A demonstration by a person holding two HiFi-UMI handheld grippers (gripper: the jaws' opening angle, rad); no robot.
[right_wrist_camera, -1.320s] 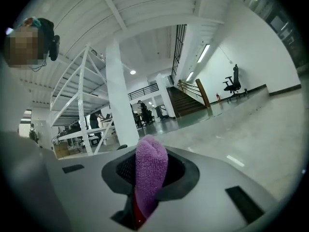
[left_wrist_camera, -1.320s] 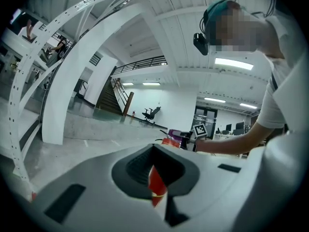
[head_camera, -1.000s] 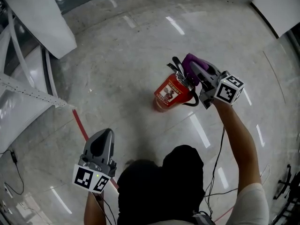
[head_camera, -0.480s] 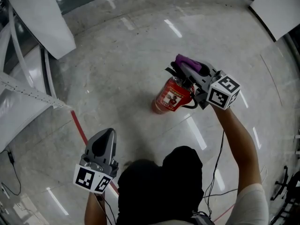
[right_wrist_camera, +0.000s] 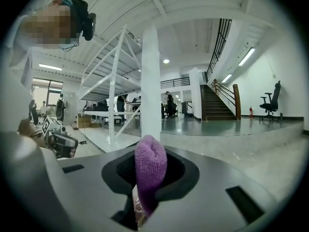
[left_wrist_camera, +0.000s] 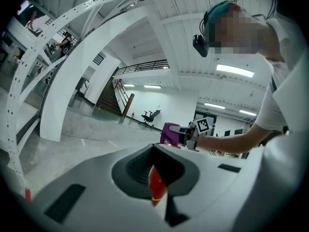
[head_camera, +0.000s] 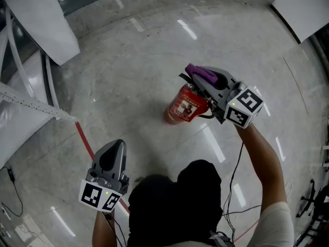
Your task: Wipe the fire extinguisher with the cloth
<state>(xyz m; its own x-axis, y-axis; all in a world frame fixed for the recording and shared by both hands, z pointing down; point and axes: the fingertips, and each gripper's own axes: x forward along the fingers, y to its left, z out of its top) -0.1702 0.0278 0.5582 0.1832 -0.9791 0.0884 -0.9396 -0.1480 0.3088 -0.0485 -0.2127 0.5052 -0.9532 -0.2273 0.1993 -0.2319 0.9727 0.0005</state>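
Note:
A red fire extinguisher (head_camera: 183, 108) stands on the pale polished floor (head_camera: 128, 71). My right gripper (head_camera: 198, 76) is over its black valve and handle, shut on a folded purple cloth (head_camera: 201, 72) that touches the top of the extinguisher. In the right gripper view the cloth (right_wrist_camera: 150, 170) bulges out between the jaws. My left gripper (head_camera: 115, 147) is held low and near me, well apart from the extinguisher, jaws together and empty. In the left gripper view a red sliver of the extinguisher (left_wrist_camera: 156, 186) shows past the jaws, with the cloth (left_wrist_camera: 169, 133) beyond.
White racking beams (head_camera: 28, 104) and a white panel (head_camera: 43, 22) stand at the left, and another white panel (head_camera: 303, 6) at the top right. A red floor line (head_camera: 85, 139) runs by my left gripper. Cables (head_camera: 232, 189) hang beside my right arm.
My right gripper with the cloth has slid left and slightly up across the top of the extinguisher. The left gripper has stayed where it was.

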